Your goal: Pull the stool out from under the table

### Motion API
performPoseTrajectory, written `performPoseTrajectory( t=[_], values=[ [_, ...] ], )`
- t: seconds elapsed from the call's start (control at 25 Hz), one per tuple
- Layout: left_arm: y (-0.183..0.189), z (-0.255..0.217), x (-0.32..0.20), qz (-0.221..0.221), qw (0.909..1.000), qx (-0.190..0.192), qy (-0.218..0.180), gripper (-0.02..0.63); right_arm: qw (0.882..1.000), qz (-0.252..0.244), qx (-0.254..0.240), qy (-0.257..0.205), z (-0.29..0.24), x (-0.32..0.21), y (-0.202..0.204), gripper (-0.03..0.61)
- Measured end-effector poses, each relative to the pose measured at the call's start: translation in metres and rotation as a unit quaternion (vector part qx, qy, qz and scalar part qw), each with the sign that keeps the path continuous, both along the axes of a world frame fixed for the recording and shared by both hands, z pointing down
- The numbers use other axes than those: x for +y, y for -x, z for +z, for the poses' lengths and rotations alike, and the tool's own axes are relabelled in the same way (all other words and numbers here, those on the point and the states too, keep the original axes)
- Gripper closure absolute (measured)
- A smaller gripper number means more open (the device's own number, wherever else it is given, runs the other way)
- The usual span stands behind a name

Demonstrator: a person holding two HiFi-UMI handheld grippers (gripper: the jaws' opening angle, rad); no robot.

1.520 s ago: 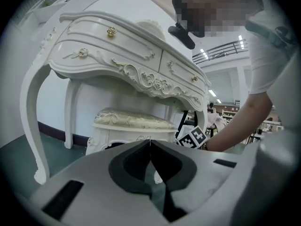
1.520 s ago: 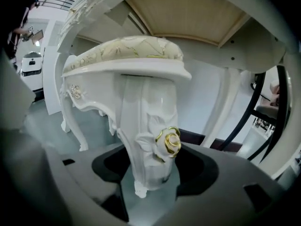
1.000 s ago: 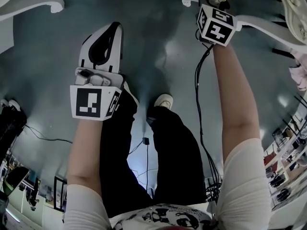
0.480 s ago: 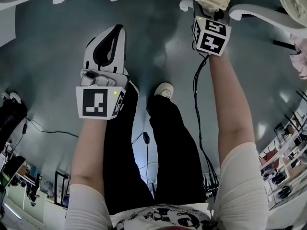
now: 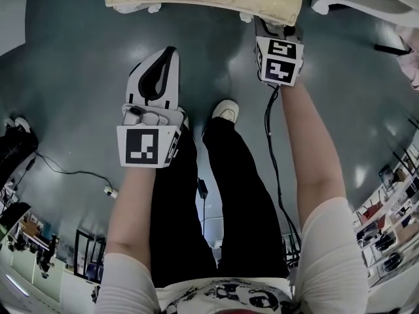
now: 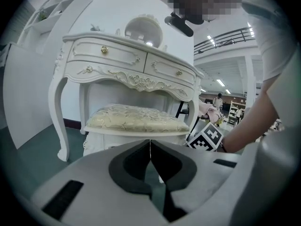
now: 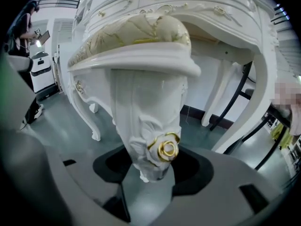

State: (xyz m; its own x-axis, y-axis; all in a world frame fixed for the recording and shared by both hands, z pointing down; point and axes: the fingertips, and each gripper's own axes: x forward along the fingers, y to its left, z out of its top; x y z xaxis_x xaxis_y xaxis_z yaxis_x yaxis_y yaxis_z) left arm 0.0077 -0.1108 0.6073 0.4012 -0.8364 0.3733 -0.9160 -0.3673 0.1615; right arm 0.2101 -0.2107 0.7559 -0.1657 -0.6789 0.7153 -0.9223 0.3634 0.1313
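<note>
Left gripper [image 6: 150,147]: jaws pressed together with nothing between them. I have it in the air over the floor [image 5: 78,70], short of the stool's near edge and clear of it.

Stool [image 6: 136,118]: stands on the floor under the table [image 6: 117,55], between the table's front legs, cushion below the drawers. From the head view only the near edge of the cushion shows, at the top of the frame.

Stool leg [image 7: 150,126]: carved, upright, with a gold rose. It is the leg at the near right corner of the seat.

Right gripper [image 7: 153,168]: jaws held narrow around that leg, one on each side, below the seat rim. The grip looks firm, though I cannot see the contact faces.

Key relation: the stool lies straight ahead of both grippers. The leg's long axis is vertical and the jaws cross it level. The right hand is on the stool; the left is farther off.

Judgement: the pull should run straight back toward me. One corner grip may swing the stool round.
</note>
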Motion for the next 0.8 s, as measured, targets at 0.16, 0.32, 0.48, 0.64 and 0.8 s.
performPoseTrajectory(
  t=[0.16, 0.32, 0.48, 0.64, 0.8],
  values=[
    [0.006, 0.002, 0.020, -0.015, 0.9998, 0.004, 0.009, 0.592, 1.000, -0.012, 0.001, 0.006, 0.003, 0.026, 0.006, 0.319],
    [0.013, 0.003, 0.036, -0.016, 0.9997, 0.013, 0.015, 0.592, 1.000, -0.019, 0.001, 0.010, 0.006, 0.051, 0.012, 0.319],
    [0.006, 0.001, 0.043, -0.006, 0.9996, 0.026, 0.010, 0.592, 1.000, -0.025, -0.005, 0.010, 0.004, 0.069, 0.017, 0.319],
    [0.005, 0.004, 0.071, 0.020, 0.9995, 0.024, 0.003, 0.592, 1.000, -0.025, -0.005, 0.006, 0.004, 0.100, 0.025, 0.319],
    [0.013, 0.012, 0.100, 0.029, 0.9992, 0.023, 0.012, 0.592, 0.999, -0.031, -0.010, 0.005, 0.005, 0.127, 0.033, 0.318]
  ],
)
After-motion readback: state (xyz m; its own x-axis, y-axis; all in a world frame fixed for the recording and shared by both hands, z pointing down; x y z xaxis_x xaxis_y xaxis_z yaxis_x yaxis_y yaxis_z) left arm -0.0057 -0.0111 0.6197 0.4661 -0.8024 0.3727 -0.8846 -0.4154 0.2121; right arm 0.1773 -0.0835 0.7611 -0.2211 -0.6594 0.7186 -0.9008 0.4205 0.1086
